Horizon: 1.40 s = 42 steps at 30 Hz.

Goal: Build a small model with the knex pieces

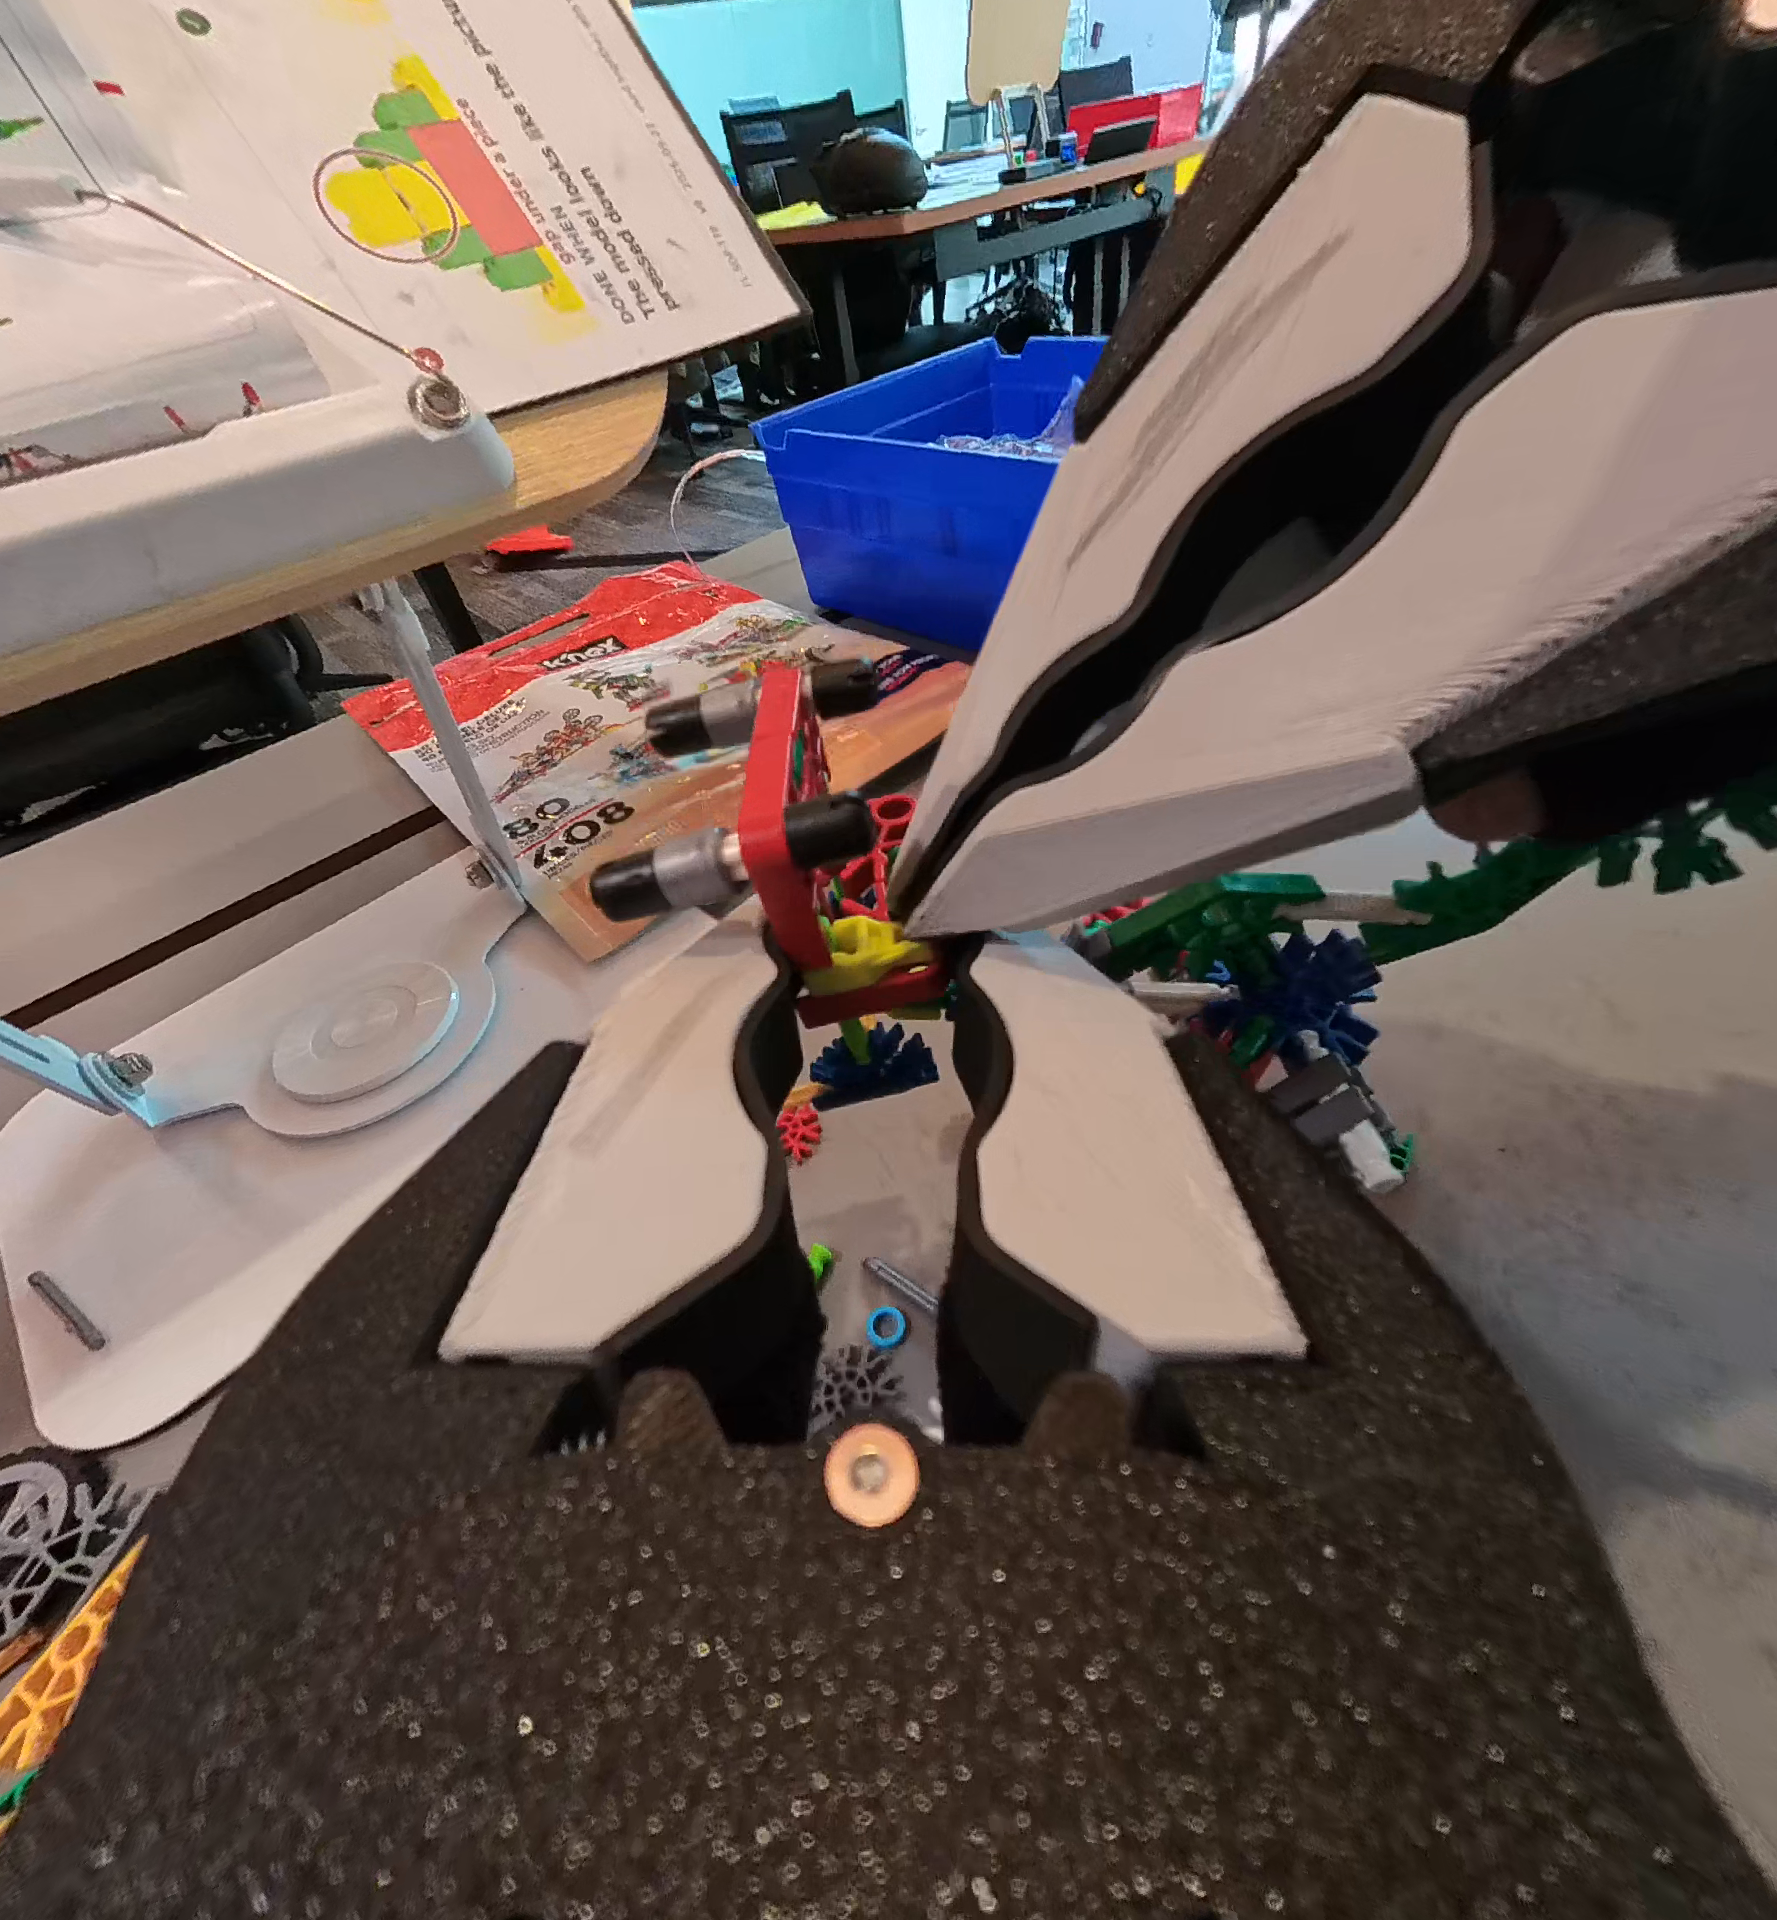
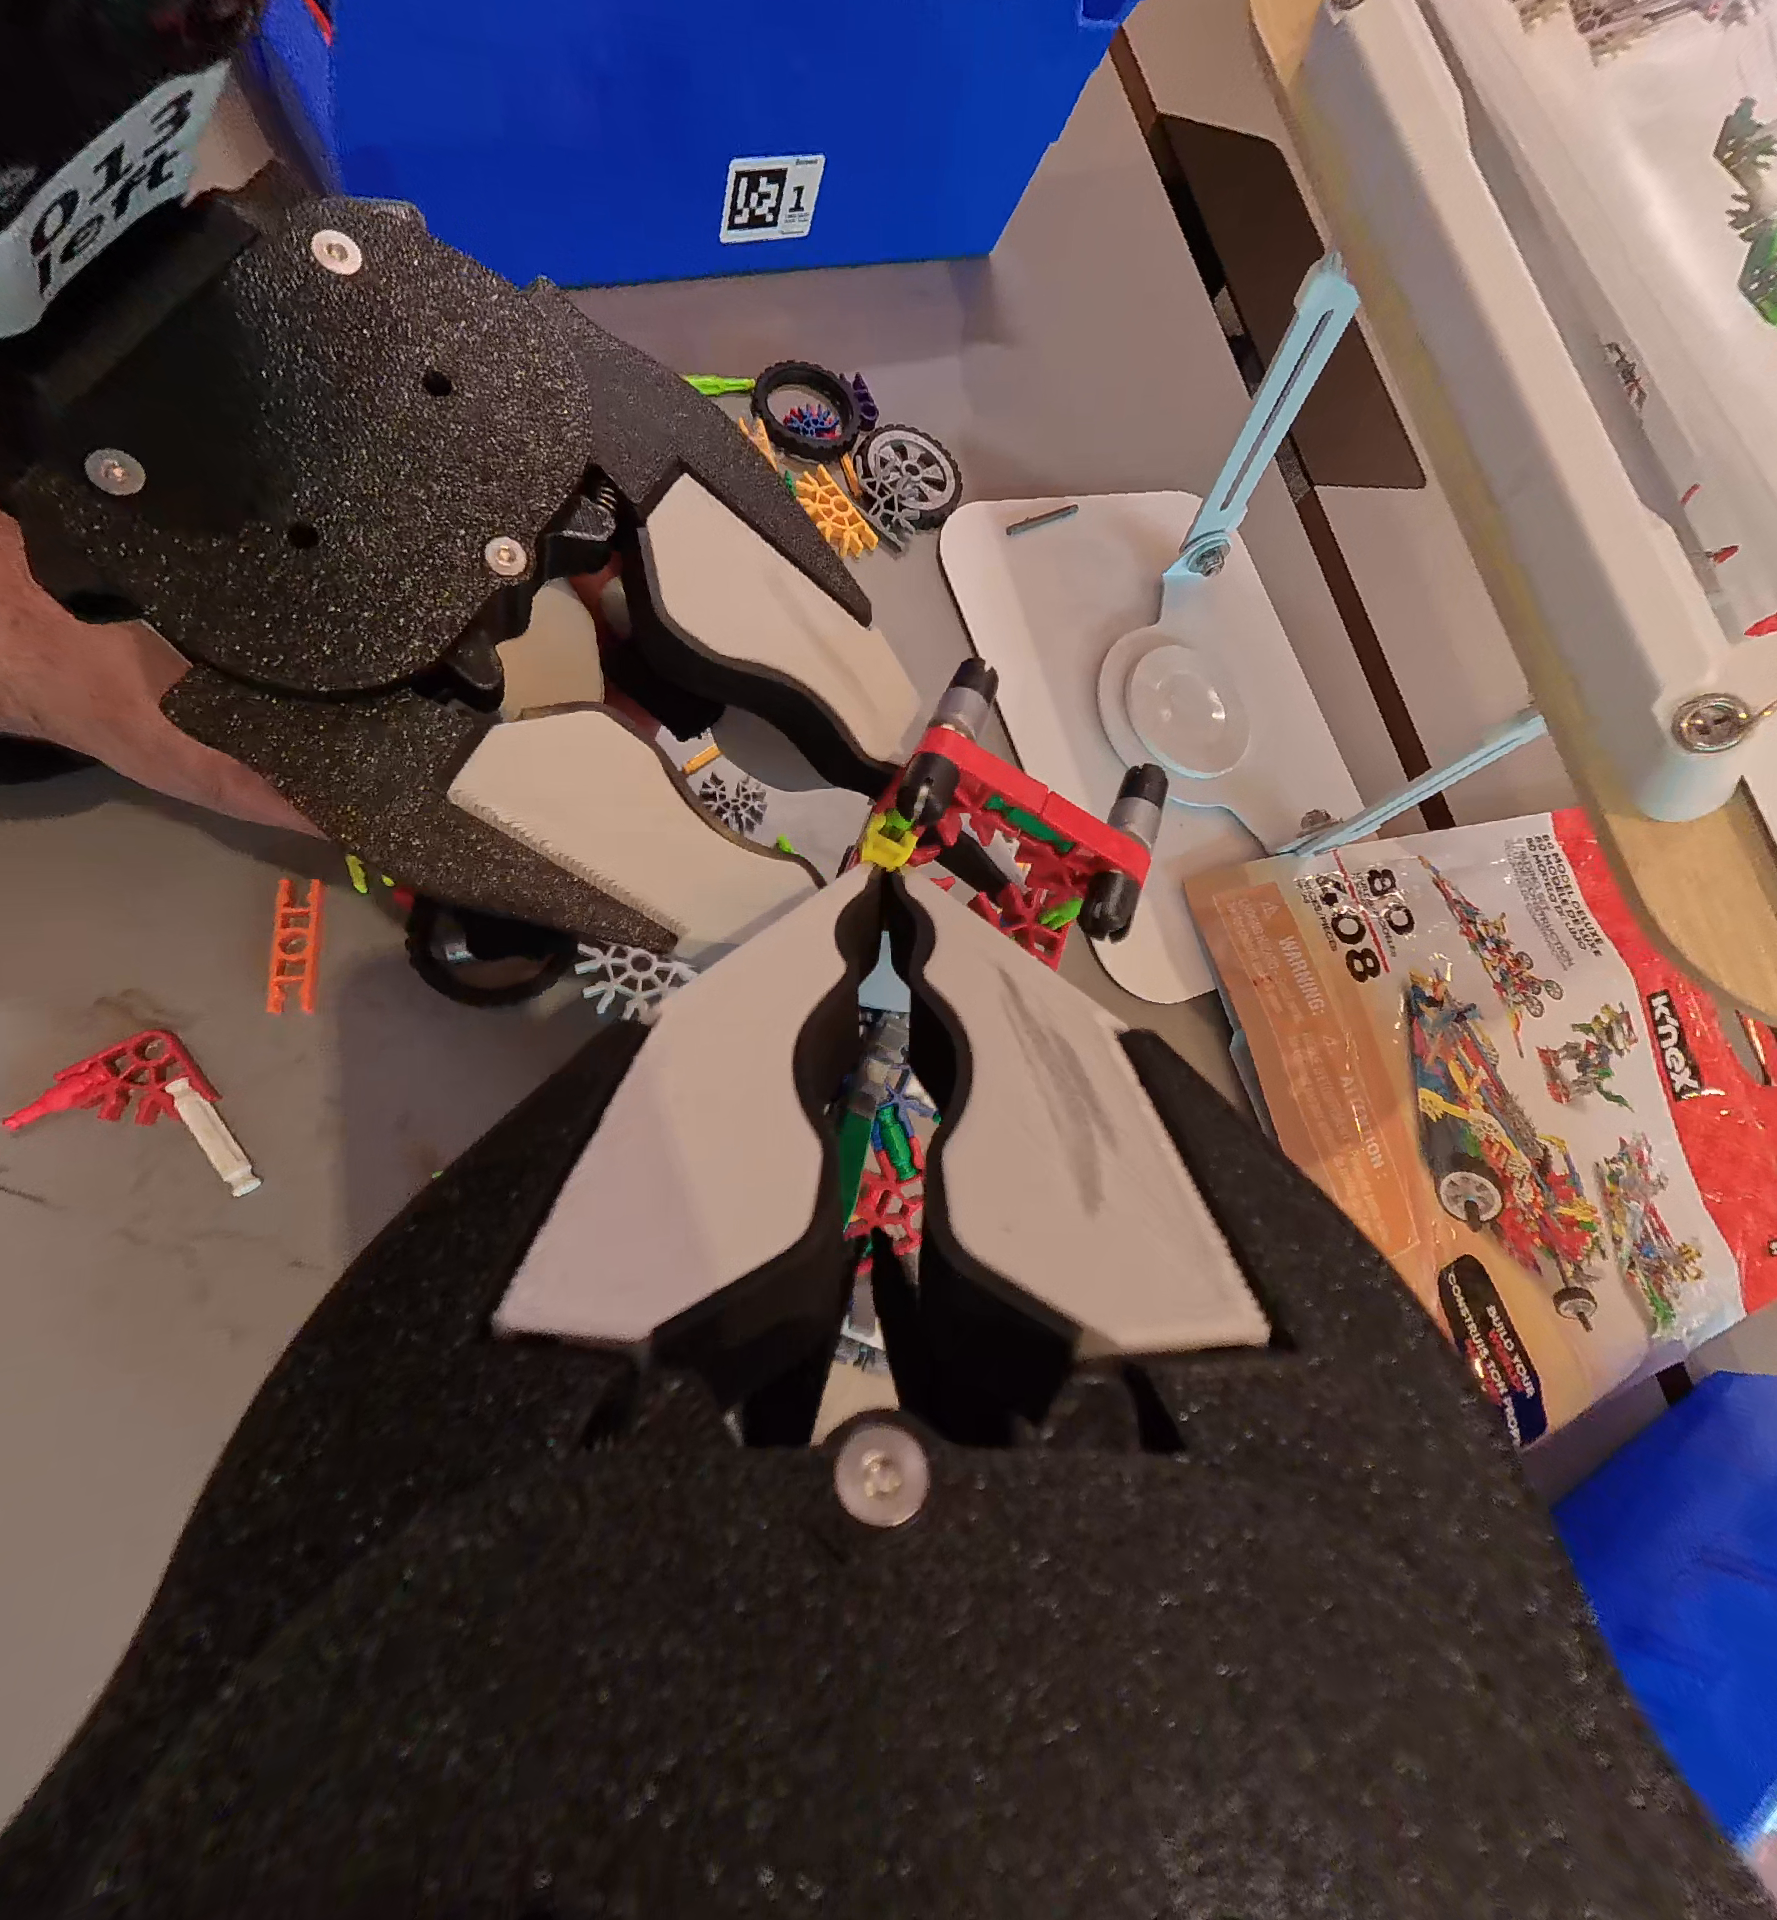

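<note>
At frame centre, the left gripper (image 1: 868, 971) has its jaws narrowed onto a red toy assembly (image 1: 796, 831) carrying three black-tipped rods. The right gripper (image 2: 882, 883), jaws pressed together, pinches its yellow connector (image 2: 886, 844). Around them on the counter (image 2: 136, 1247): a toy package (image 2: 1507, 1091), a blue bin (image 1: 894, 488), two loose wheels (image 2: 848, 436) and an orange ladder piece (image 2: 294, 945).

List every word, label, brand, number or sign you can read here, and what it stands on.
I can't quote writing; these bear it:
Red-and-tan toy package: brand and numbers, legible.
White tag on the left gripper: handwritten, legible.
Square marker sticker on the blue bin: legible.
Instruction sheet, upper left: printed lines, legible.
Open booklet: too small.
</note>
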Each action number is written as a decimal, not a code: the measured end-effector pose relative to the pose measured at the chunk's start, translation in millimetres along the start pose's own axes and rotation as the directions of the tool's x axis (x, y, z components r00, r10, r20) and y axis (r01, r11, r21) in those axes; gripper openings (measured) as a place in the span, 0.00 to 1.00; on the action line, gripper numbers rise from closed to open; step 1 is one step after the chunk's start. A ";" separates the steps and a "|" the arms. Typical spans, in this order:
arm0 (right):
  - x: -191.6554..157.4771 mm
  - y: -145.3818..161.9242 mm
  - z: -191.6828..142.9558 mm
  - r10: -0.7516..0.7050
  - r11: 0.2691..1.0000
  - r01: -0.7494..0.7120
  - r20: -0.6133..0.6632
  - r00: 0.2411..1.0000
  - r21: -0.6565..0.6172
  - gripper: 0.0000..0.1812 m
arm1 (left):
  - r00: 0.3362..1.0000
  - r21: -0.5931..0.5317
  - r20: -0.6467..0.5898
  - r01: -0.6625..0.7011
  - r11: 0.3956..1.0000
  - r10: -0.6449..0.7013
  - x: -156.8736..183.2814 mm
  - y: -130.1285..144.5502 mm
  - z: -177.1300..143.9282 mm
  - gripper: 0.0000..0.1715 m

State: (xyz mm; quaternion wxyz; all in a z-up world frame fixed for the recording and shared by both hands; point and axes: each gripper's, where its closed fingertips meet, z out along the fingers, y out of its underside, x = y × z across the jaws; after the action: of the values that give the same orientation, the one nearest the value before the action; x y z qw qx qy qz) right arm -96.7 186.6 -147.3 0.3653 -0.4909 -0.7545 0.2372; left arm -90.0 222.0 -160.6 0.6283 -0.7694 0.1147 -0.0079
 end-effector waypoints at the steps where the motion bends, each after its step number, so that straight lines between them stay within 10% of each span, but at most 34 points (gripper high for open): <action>1: 0.1 -0.2 0.0 -0.004 1.000 0.004 -0.006 1.000 0.002 0.00 | 1.000 -0.002 -0.002 0.006 1.000 -0.006 0.2 0.7 0.4 0.11; 42: 7.8 0.4 -12.5 -0.059 0.998 0.059 0.005 0.998 0.021 0.00 | 0.994 0.072 -0.105 0.049 0.996 -0.041 6.0 -11.5 2.7 0.12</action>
State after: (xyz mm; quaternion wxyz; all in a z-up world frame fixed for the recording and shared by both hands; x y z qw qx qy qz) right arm -88.6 193.8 -137.3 0.3752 -0.4639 -0.7671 0.2356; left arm -81.9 225.6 -150.8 0.6492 -0.7466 0.1294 -0.0660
